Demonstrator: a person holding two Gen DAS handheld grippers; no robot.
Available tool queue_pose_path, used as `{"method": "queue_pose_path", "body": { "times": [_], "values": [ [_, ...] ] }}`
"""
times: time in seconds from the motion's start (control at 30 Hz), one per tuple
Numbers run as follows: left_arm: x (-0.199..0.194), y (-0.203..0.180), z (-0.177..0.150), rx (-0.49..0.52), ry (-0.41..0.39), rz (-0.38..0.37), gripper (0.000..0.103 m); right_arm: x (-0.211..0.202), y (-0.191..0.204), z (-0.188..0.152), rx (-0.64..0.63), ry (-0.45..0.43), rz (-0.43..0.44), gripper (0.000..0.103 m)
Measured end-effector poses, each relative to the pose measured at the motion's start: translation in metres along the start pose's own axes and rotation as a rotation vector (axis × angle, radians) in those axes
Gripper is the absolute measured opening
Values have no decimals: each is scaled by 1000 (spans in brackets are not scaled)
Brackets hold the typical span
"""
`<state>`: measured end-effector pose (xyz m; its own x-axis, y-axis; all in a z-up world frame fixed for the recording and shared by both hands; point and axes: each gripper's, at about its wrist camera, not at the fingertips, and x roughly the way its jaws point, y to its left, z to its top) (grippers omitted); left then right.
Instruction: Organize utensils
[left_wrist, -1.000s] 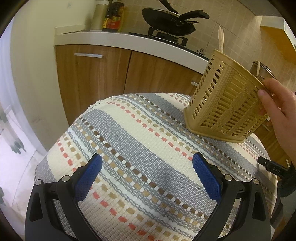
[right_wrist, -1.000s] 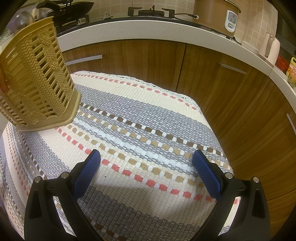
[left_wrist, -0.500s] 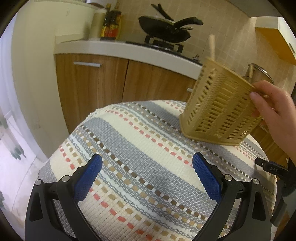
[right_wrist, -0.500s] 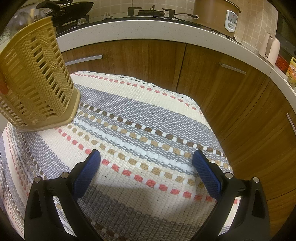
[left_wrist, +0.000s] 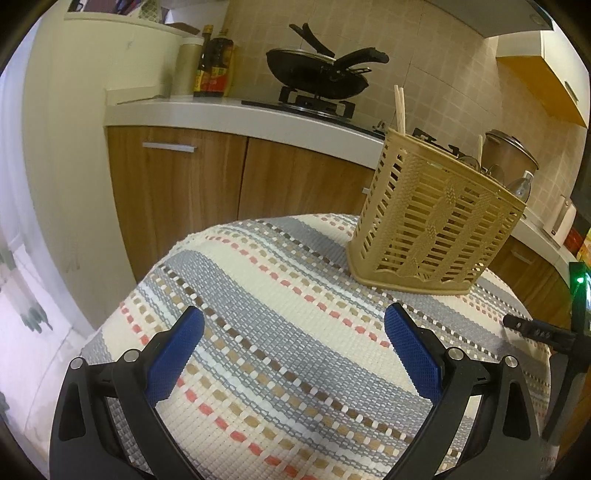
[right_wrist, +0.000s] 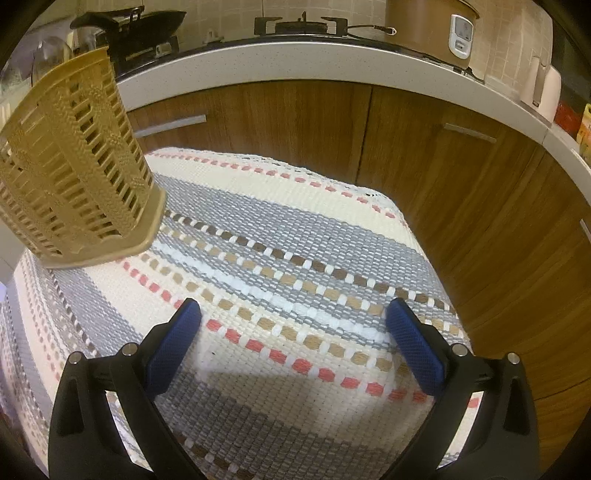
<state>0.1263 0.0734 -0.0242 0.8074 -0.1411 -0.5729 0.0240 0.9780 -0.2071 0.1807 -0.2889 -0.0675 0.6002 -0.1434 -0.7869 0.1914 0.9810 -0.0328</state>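
Left gripper (left_wrist: 293, 339): blue-padded jaws spread wide, nothing between them. Right gripper (right_wrist: 293, 332): jaws likewise wide apart and empty.

The tan slatted utensil basket (left_wrist: 432, 225) stands upright on the striped woven tablecloth (left_wrist: 280, 295). Only the left wrist view shows its open top, with pale chopsticks (left_wrist: 399, 110) rising from the far-left corner and further utensil ends at the rim, too indistinct to identify. That view also shows black frying pans (left_wrist: 319, 72) on the stove. The right wrist view shows the basket's side wall only, plus a rice cooker (right_wrist: 432, 26) on the countertop (right_wrist: 332, 62).

The basket lies ahead and right of the left gripper, ahead and far left of the right gripper, well apart from both.
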Motion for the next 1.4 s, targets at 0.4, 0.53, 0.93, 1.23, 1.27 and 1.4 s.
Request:
{"method": "queue_pose_path", "body": {
  "times": [0.4, 0.53, 0.93, 1.23, 1.27, 1.4],
  "values": [
    [-16, -8, -2, 24, -71, 50, 95, 0, -2, 0, 61, 13, 0, 97],
    [-52, -38, -13, 124, -253, 80, 95, -8, 5, -5, 77, 97, -16, 97],
    [-66, -75, -28, 297, -332, 59, 95, -147, 45, -56, 16, -577, 42, 97],
    [-45, -54, -11, 236, -306, 36, 95, -140, 57, -57, 37, -577, -8, 97],
    [-44, -54, -10, 237, -298, 41, 95, -142, 57, -59, 40, -586, 0, 97],
    [-56, -61, -13, 272, -317, 82, 95, -148, 56, -66, 36, -624, 1, 97]
  ]
}}
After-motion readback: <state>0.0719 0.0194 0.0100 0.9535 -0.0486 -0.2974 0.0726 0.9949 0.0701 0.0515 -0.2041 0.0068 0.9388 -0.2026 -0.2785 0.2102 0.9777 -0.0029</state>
